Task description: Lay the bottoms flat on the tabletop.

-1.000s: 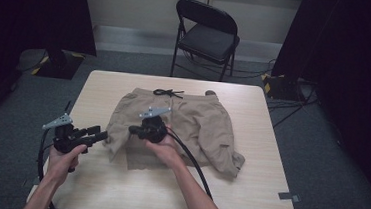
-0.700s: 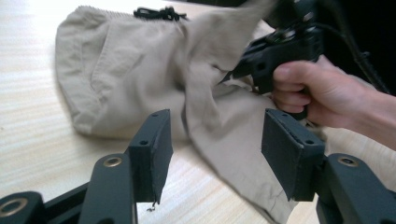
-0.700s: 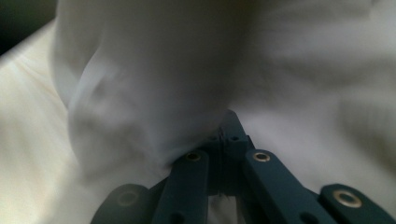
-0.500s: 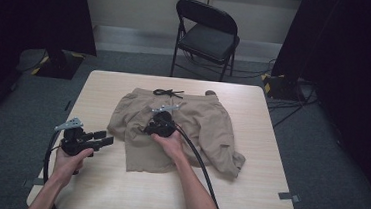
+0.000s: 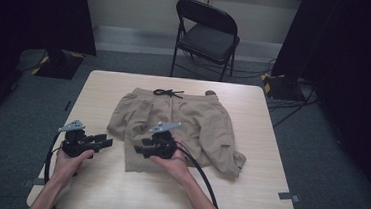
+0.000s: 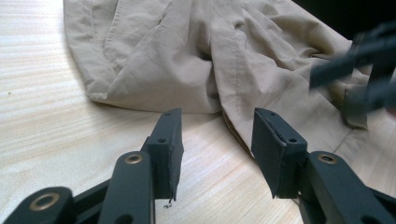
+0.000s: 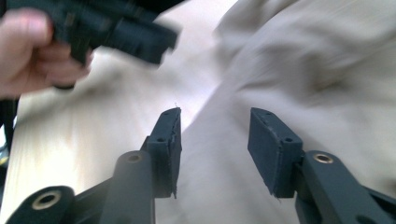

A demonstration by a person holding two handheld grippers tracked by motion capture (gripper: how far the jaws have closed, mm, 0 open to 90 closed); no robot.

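Pale wooden surface (image 5: 91, 187) carries crumpled khaki fabric shorts (image 5: 197, 120) at frame centre. Right gripper (image 5: 140, 149) has released, fingers apart, apparently over the leg hem; left gripper (image 5: 106, 140) narrowing, empty.

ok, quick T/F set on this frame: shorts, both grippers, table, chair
1. The tan shorts lie on the table. True.
2. The left gripper is clamped on the shorts. False: its jaws stand apart over bare wood just short of the cloth's edge, with nothing between them; they have just been closing.
3. The right gripper hovers over the shorts with jaws apart. True; they have just been opening, and no cloth is pinched.
4. The folding chair is tipped over on the floor. False: it stands upright beyond the table.
5. A black drawstring lies at the waistband on the far side. True.
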